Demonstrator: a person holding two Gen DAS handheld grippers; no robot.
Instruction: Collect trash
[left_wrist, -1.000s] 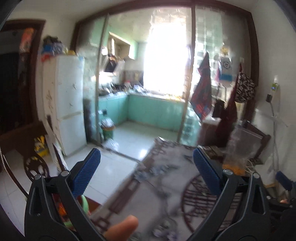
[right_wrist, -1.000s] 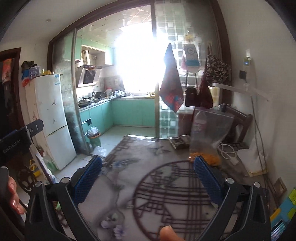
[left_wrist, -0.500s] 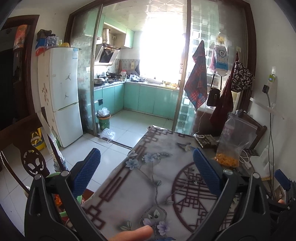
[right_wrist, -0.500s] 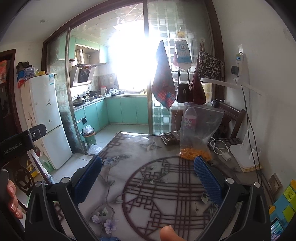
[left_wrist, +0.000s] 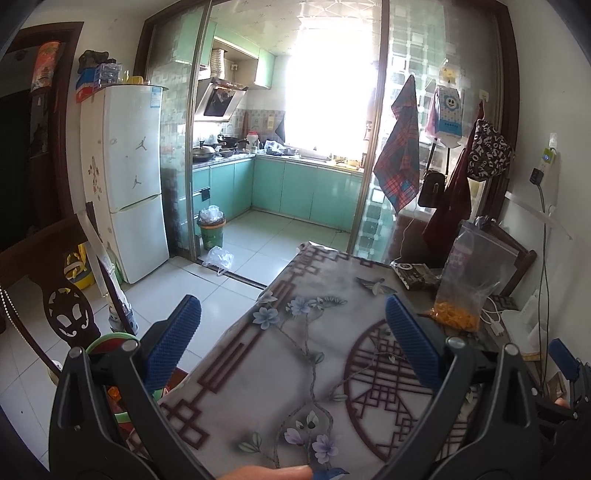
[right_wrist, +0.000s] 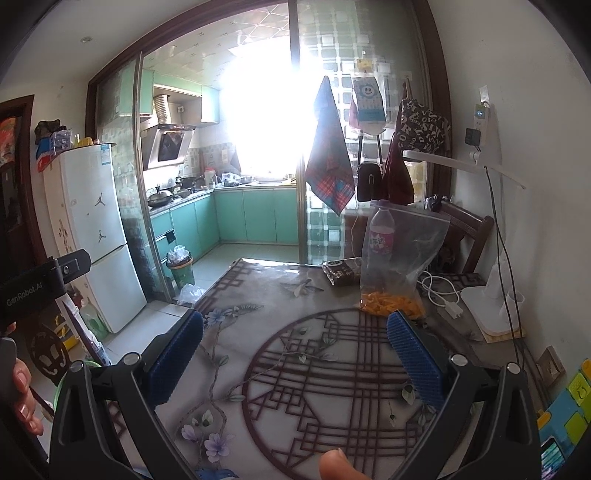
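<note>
One clear bag (right_wrist: 402, 254), one bottle (right_wrist: 381, 234), one dark packet (right_wrist: 341, 271).

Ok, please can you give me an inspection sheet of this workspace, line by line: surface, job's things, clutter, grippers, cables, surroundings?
Surface: table under a patterned cover with flowers and a lattice circle; mostly bare in front.
Job's things: clear plastic bag with orange pieces at its bottom, standing at the far side; dark packet just left of it; bottle behind or inside the bag, cannot tell which.
Clutter: white stand on a wooden board at the right edge.
Grippers: left gripper open, holding nothing; right gripper open, holding nothing.
Cables: white cable coiled beside the bag; dark wire down the right wall.
Surroundings: fridge, green bin in the kitchen, hanging cloth.
</note>
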